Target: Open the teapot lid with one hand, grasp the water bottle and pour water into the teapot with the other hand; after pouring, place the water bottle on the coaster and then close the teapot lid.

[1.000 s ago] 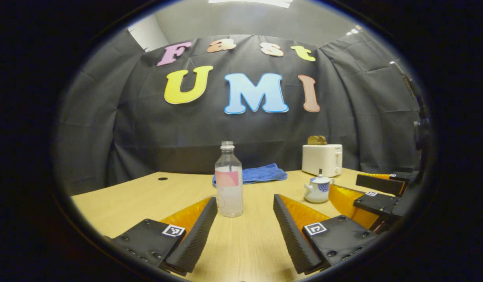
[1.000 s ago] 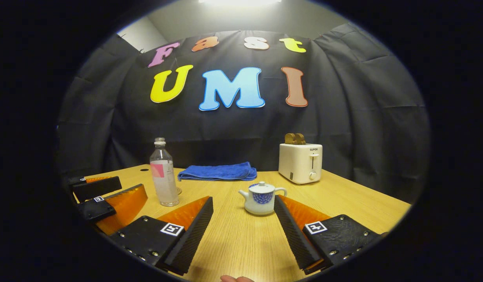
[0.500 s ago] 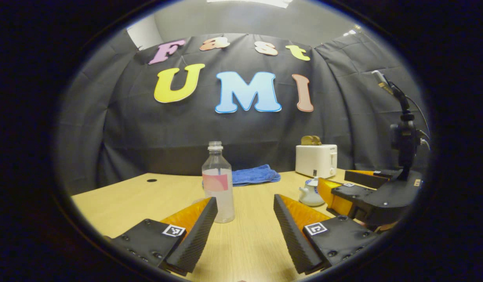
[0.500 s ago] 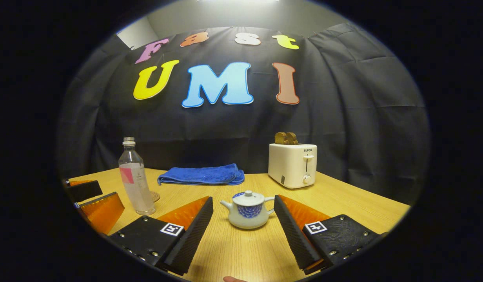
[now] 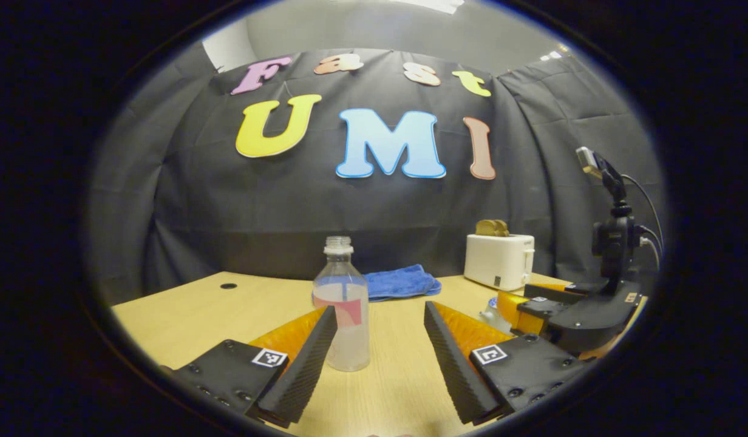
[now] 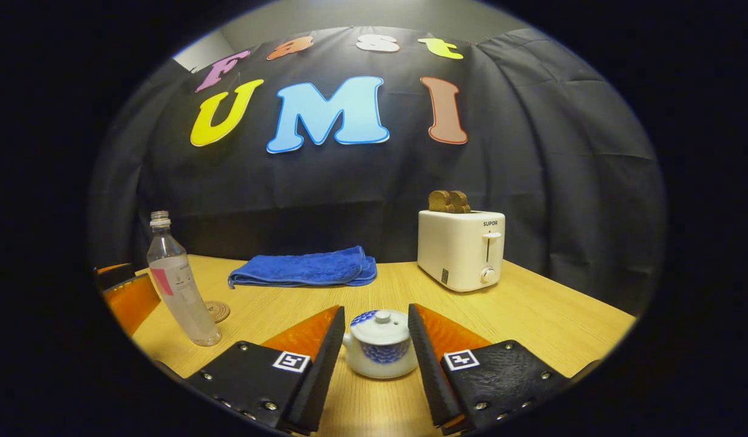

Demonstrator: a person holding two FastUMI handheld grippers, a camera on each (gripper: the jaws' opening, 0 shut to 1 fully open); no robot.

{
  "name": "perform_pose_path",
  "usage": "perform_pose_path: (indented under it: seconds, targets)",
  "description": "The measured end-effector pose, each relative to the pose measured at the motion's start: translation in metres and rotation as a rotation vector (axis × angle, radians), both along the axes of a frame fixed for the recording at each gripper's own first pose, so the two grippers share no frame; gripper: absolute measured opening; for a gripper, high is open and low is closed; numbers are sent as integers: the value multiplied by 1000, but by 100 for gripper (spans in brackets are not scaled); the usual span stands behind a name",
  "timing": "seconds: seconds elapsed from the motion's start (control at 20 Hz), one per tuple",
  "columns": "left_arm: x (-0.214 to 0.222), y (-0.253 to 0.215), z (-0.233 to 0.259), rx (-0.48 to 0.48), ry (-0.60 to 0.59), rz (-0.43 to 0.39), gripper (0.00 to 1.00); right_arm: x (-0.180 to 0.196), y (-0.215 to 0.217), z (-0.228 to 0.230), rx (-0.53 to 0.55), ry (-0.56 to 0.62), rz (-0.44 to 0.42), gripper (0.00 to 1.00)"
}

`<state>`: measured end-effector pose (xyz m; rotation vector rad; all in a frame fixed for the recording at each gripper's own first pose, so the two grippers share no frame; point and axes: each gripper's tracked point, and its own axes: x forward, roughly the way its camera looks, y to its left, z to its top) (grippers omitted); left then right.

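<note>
- Basically nothing on the checklist is done yet. The teapot [image 6: 380, 344] has its lid [image 6: 380, 326] seated on top, and the water bottle [image 5: 343, 306] stands upright on the table [image 6: 532, 315] with water in it and no cap on.
- Right gripper [image 6: 375, 340]: fingers spread, sitting either side of the teapot body at 6 o'clock in the right gripper view. They look very close to the pot's sides, but I can't tell if they're actually touching. My guess is it's lining up for the lid knob.
- Left gripper [image 5: 377, 346]: fingers wide open. In the left gripper view the bottle sits between them, tucked against the finger at 7 o'clock, with a clear gap to the finger at 5 o'clock. So no grip yet.
- The coaster [image 6: 216, 311] is a small round disc just beside the bottle, at 8 o'clock in the right gripper view, with nothing on it.
- Still to go, as I read it: lift the lid, grab the bottle, pour, park the bottle on the coaster, lid back on.
- Writing: there's a small brand mark on the toaster [image 6: 462, 249] at 2 o'clock, which has toast sticking out. The bottle has a pinkish label [image 5: 350, 303], and I can't make out any text on it.
- The blue towel [image 6: 301, 270] lies folded at 11 o'clock, well clear of everything.
</note>
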<state>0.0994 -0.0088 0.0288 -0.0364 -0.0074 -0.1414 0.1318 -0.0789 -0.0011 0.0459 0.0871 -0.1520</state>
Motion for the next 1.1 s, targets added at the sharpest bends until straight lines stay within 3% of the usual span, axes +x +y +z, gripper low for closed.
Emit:
perform_pose_path:
  seconds: [0.1,0.15,0.2,0.25,0.4,0.45,0.55,0.9,1.1]
  targets:
    - [11,8,-1,-22,15,15,100,15,-4,-7,12,37,-6,63]
    - [15,13,-3,-29,25,23,100,15,-5,-7,17,55,-8,60]
    - [16,16,-4,-35,29,29,100,16,-5,-10,15,72,-7,50]
    - [18,18,-4,-40,33,33,100,18,-4,-7,4,64,-5,50]
    - [21,19,-9,-36,46,36,100,20,-4,-8,-32,77,-11,22]
    - [23,19,-11,-36,54,36,99,21,-5,-8,-49,73,-7,22]
    - [24,21,-13,-41,57,39,100,22,-7,-7,-42,70,-10,6]
    - [32,13,-20,-69,66,24,100,6,2,28,-61,-30,25,6]
    - [55,20,-26,-50,75,50,100,-31,24,32,-56,-49,96,6]
